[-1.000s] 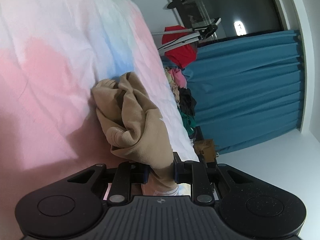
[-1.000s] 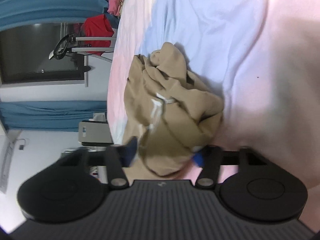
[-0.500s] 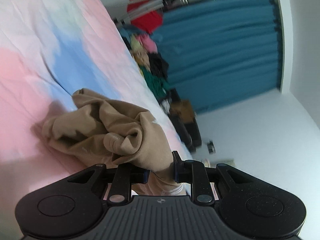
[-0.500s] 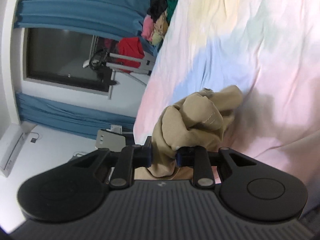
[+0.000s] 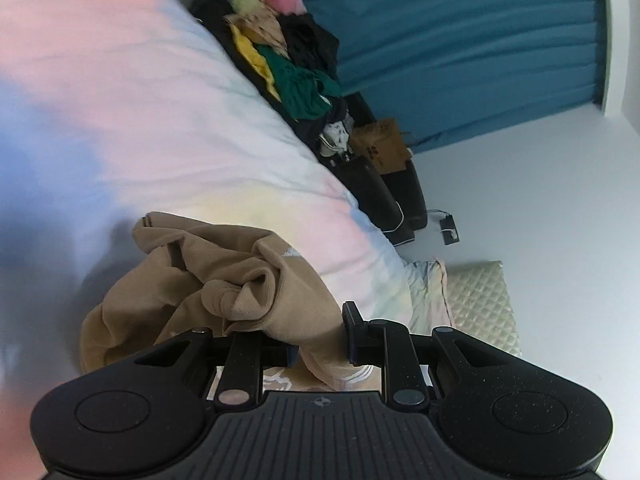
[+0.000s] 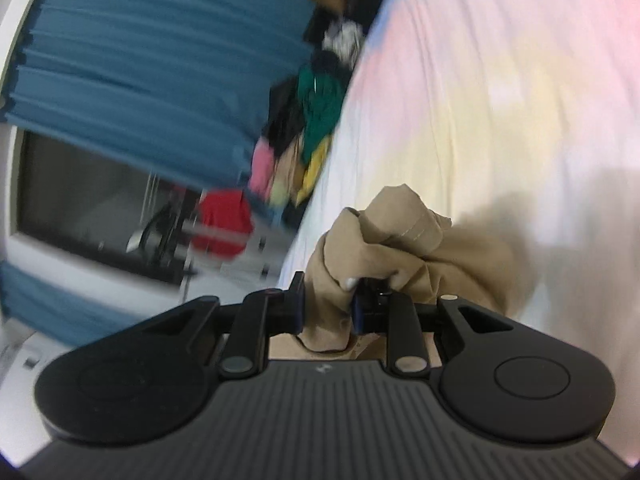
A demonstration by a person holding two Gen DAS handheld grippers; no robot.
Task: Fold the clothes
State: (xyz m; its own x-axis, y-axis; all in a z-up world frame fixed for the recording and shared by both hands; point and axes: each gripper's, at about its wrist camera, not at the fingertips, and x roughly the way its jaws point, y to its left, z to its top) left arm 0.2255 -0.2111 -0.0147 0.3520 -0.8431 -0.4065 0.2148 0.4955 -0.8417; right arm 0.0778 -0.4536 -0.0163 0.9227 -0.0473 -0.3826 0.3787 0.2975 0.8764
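I've got both claws clamped on the tan garment (image 5: 224,280) — left claw (image 5: 320,344), right claw (image 6: 326,306) — bunched over the bed (image 5: 160,120); I'd draw them apart evenly to spread it flat.

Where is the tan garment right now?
The tan garment is bunched low-centre in both wrist views, on the pastel bedsheet, pinched by the left gripper and right gripper.

Pastel bedsheet (image 5: 168,92), teal curtains (image 5: 460,40), white wall (image 5: 560,200), dark window (image 6: 92,204)
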